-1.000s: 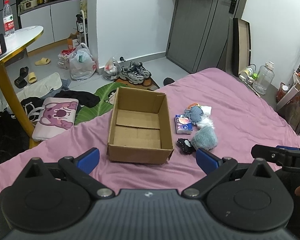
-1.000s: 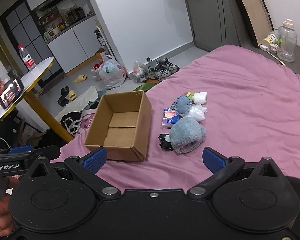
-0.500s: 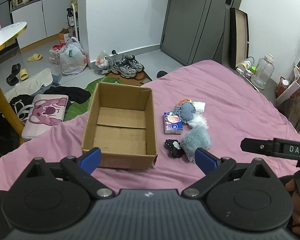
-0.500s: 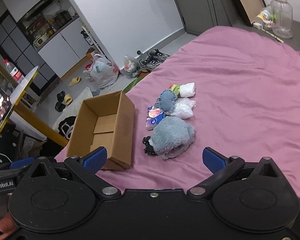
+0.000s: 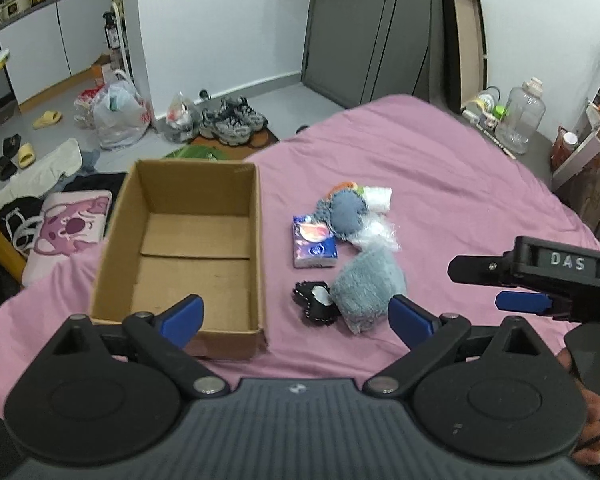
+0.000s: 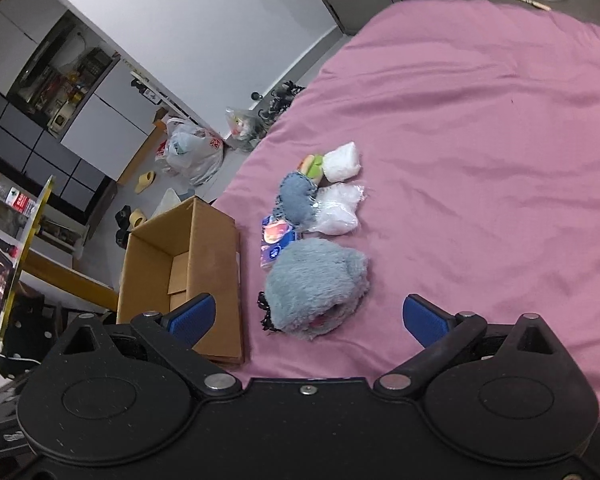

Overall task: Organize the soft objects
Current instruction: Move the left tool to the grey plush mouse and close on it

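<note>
An open, empty cardboard box (image 5: 188,248) (image 6: 188,260) sits on the pink bed. To its right lies a row of soft things: a fluffy grey-blue plush (image 5: 368,284) (image 6: 316,284), a small black pouch (image 5: 316,304), a blue tissue pack (image 5: 314,242) (image 6: 276,240), a dark blue knitted toy (image 5: 342,210) (image 6: 296,196), a clear plastic bag (image 6: 338,208) and a white packet (image 6: 342,162). My left gripper (image 5: 296,320) is open and empty, above the box's near right corner. My right gripper (image 6: 308,316) is open and empty, just short of the grey-blue plush.
The pink bedspread (image 6: 480,140) stretches to the right. On the floor beyond the bed lie shoes (image 5: 232,120), plastic bags (image 5: 116,116), slippers and clothes. A clear jug (image 5: 520,120) stands at the right. A yellow-legged table (image 6: 28,240) stands at the left.
Both grippers have moved forward and down toward the box and the soft things. The right gripper has tilted and closed in on the grey-blue plush. Both stay open.
</note>
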`<action>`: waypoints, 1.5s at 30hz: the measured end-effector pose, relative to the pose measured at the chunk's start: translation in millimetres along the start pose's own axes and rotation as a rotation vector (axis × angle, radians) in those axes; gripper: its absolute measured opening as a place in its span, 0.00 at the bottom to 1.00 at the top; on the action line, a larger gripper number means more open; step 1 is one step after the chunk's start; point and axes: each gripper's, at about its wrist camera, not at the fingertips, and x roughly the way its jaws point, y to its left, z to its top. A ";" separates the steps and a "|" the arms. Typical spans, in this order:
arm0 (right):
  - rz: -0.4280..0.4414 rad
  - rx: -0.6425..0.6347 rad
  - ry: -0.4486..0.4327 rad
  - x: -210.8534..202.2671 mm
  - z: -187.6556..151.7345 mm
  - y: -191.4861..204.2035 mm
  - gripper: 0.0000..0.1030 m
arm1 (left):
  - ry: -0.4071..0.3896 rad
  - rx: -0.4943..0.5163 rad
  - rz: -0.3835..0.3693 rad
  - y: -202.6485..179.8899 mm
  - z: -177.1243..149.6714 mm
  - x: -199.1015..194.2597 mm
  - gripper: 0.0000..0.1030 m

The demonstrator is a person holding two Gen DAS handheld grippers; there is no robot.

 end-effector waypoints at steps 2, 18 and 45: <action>0.006 0.016 0.008 1.8 0.8 -5.7 0.98 | 0.016 0.001 -0.003 -4.0 -1.6 9.3 0.90; 0.025 0.123 0.087 22.6 7.1 -35.6 0.74 | 0.101 0.048 -0.031 -41.9 -10.7 68.6 0.82; 0.102 0.265 0.156 59.8 24.4 -65.5 0.49 | 0.122 0.078 0.037 -60.3 11.2 127.2 0.62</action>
